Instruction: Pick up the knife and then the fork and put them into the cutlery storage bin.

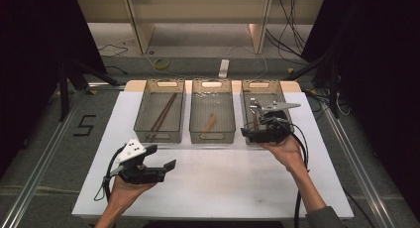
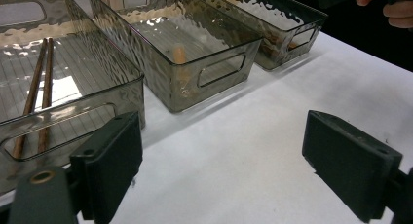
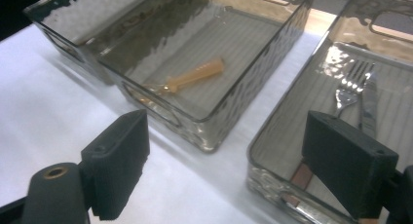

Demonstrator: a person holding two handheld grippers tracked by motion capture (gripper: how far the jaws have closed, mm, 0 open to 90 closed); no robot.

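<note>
and here's the surface (image 1: 223,183), a wide white sheet running across the middle of the high view, dark floor all round it. up at 12 o'clock on it sit three smoky clear bins in a row, side by side and close together. the left bin (image 1: 159,110) carries a pair of brown chopsticks (image 1: 163,112) lying lengthwise, nearly parallel; the left claw view shows them through the bin's near wall too (image 2: 39,87). the middle bin (image 1: 212,110) holds one small tan stick-shaped piece (image 1: 210,122), slanted on the ribbed floor, seen closer in the right claw view (image 3: 195,75). the right bin (image 1: 262,104) has a metal fork (image 3: 347,85) and a knife (image 3: 369,100) beside it, lying along the bin.

now the hands. the left claw (image 1: 166,157) hangs at 7 o'clock over bare white sheet, well short of the bins, jaws spread wide with nothing between them, pointing toward 3 o'clock. the right claw (image 3: 229,160) is at 3 o'clock, over the near end of the right bin, jaws also spread wide and empty, one jaw above the sheet before the middle bin, the other above the right bin's floor. a grey cable (image 1: 106,181) trails from the left hand's tool toward 6 o'clock.
</note>
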